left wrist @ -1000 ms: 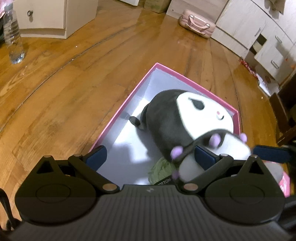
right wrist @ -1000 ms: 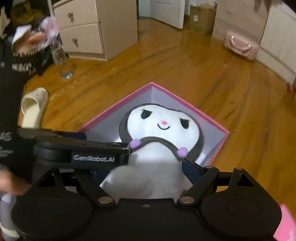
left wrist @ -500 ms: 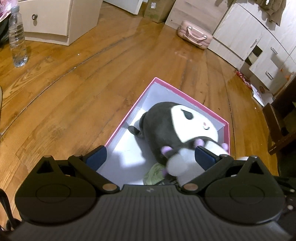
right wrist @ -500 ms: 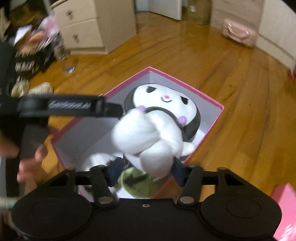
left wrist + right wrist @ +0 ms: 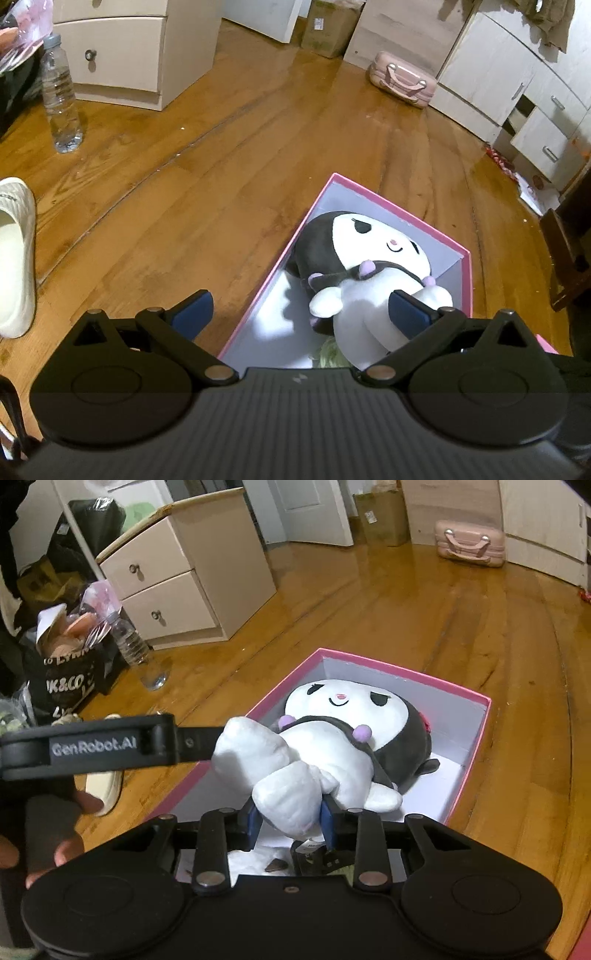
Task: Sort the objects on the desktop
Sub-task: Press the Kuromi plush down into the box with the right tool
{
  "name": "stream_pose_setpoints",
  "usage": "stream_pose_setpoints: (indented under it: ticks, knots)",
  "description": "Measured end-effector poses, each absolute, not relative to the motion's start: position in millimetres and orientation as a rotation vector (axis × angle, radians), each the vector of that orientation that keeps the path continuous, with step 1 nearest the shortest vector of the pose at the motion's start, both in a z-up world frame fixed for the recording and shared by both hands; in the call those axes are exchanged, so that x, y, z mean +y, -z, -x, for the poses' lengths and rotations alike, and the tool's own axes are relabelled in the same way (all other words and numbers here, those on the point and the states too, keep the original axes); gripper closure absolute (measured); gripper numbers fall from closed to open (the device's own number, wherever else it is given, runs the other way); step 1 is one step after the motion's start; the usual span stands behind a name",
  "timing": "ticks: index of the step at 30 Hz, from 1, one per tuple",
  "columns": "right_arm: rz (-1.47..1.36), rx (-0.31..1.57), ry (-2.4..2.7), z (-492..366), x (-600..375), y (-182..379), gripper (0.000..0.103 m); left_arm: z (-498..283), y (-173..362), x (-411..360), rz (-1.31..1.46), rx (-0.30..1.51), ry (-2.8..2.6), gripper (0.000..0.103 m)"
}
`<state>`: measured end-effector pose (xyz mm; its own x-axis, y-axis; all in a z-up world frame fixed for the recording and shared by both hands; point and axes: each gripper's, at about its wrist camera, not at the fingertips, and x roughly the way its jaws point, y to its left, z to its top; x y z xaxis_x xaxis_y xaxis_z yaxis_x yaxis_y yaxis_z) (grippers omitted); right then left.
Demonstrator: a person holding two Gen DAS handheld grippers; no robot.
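A black and white plush doll (image 5: 365, 266) lies on its back in a pink box (image 5: 466, 280) with a white inside, on the wooden floor. My right gripper (image 5: 291, 821) is shut on the doll's white leg (image 5: 286, 799) above the box's near end. My left gripper (image 5: 301, 314) is open and holds nothing; its right finger (image 5: 410, 312) is beside the doll's body and its left finger (image 5: 194, 312) is outside the box wall. The doll (image 5: 354, 734) and box (image 5: 480, 734) also show in the right wrist view, with the left gripper's finger (image 5: 110, 744) reaching in from the left.
A water bottle (image 5: 61, 99) and a drawer cabinet (image 5: 136, 48) stand at the far left. A cream slipper (image 5: 14, 251) lies on the left. A pink case (image 5: 402, 79) sits by the back cabinets. A green item (image 5: 330, 356) lies in the box under the doll.
My right gripper closed on the doll's leg and drew back and up. My left gripper pulled back and left, away from the doll. The doll has settled lower in the box.
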<state>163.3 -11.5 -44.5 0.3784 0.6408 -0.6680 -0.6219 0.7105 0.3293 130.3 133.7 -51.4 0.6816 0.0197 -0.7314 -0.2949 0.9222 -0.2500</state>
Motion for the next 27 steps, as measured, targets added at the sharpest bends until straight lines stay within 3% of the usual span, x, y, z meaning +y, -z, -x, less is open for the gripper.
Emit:
stream_pose_setpoints:
  ticks: [14, 27]
  knots:
    - [0.01, 0.791, -0.979, -153, -8, 48, 0.062, -112, 31, 140, 0.33, 0.776, -0.274, 0.0]
    - [0.059, 0.845, -0.977, -163, -4, 65, 0.066, -133, 60, 117, 0.288, 0.893, -0.155, 0.0]
